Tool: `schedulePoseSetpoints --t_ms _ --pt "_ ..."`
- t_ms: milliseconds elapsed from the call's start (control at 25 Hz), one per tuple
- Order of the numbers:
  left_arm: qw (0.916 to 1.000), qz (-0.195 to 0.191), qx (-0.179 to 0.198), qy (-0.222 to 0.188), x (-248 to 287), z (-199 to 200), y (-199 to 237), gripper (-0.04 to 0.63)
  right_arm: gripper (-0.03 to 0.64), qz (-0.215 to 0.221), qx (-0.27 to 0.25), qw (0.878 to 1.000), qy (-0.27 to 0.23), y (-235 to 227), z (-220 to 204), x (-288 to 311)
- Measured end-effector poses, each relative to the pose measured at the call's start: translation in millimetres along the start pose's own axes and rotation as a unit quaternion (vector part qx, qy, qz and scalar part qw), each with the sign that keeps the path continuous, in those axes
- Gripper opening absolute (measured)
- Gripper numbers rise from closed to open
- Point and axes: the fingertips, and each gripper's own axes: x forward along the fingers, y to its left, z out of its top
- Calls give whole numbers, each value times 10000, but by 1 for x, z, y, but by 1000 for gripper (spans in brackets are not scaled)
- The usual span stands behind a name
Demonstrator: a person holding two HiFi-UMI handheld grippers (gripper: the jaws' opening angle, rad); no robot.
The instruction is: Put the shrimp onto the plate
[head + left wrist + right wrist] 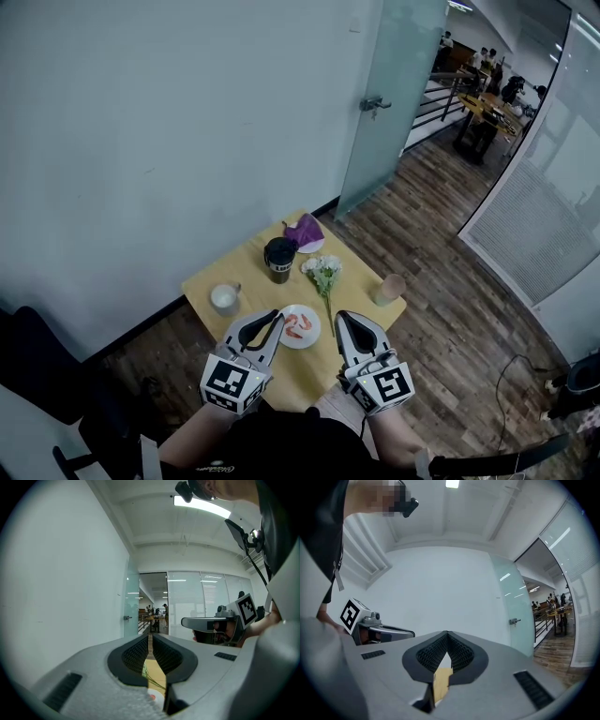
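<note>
A white plate [310, 337] lies at the near edge of the small yellow table [246, 270], and orange-pink shrimp [297, 324] lie on it. Both grippers hover above the table's near edge, one on each side of the plate. My left gripper [277, 316] [150, 637] is shut with nothing in it; through the slit below its pads I glimpse the plate's rim [153, 696]. My right gripper [339, 316] [447, 633] is also shut and empty, its pads meeting at the tips. Each gripper shows in the other's view, level beside it.
On the table stand a white cup [225, 298], a dark mug [279, 259], white flowers [324, 273], a purple cloth on a white dish [307, 231] and a pink cup [390, 289]. A wall is behind, a glass door [394, 94] to the right, and a dark chair [37, 366] to the left.
</note>
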Motion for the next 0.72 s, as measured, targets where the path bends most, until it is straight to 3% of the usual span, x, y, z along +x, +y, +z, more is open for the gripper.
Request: schedulePoseSetpoints --t_ms 720 --pt "10000 38 2 38 -1 -2 0 32 2 127 27 9999 28 4 2 -1"
